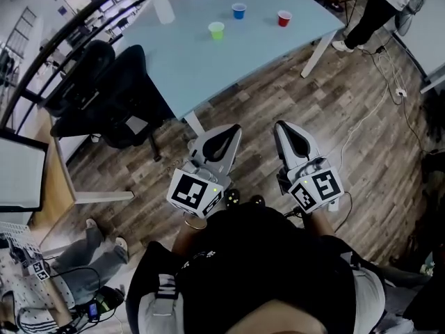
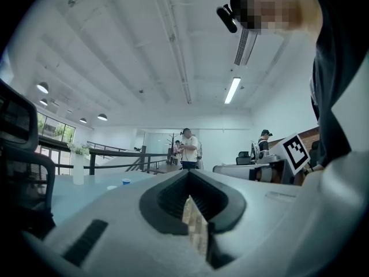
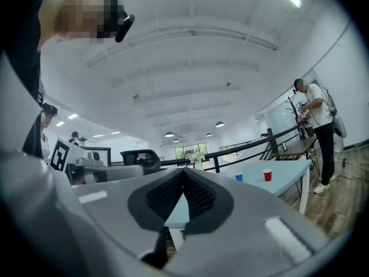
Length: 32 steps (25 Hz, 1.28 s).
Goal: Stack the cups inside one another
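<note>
Cups sit unstacked in the head view: a green cup (image 1: pixel 217 30), a blue cup (image 1: pixel 239 10) and a red cup (image 1: pixel 284 18) stand upright and apart from one another on the pale blue worktop (image 1: pixel 174 61). The left tongs (image 1: pixel 232 131) and the right tongs (image 1: pixel 282 126) hang side by side over the wooden floor (image 1: pixel 348 110), close to the person's body and well short of the worktop. A black office chair (image 1: pixel 115 103) stands at the worktop's near left edge.

From the left gripper view, the left tongs (image 2: pixel 187 175) are closed tip to tip with nothing between them; the blue cup (image 2: pixel 125 182) shows small, far off on the worktop.

From the right gripper view, the right tongs (image 3: pixel 183 172) are likewise pressed together and empty. Beyond them the blue cup (image 3: pixel 238 176) and the red cup (image 3: pixel 267 175) stand near each other on the worktop (image 3: pixel 288 169).
</note>
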Each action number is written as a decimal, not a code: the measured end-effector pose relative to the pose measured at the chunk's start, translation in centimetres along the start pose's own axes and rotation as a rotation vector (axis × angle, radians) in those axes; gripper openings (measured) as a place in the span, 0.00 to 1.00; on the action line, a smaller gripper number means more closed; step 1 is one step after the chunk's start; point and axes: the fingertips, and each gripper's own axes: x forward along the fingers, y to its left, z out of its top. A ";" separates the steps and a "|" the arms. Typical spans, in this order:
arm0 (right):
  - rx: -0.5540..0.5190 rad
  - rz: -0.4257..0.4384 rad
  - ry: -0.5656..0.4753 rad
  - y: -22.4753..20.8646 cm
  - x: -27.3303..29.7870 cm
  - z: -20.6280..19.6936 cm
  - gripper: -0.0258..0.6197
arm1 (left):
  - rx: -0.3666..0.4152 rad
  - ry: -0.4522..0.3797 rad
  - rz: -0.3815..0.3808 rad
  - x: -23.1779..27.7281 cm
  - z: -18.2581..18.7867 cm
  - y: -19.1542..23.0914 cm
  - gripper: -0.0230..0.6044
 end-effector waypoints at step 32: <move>-0.028 -0.099 0.052 2.2 5.3 -1.5 0.06 | -0.051 -0.019 -0.066 -1.8 -0.8 6.6 0.02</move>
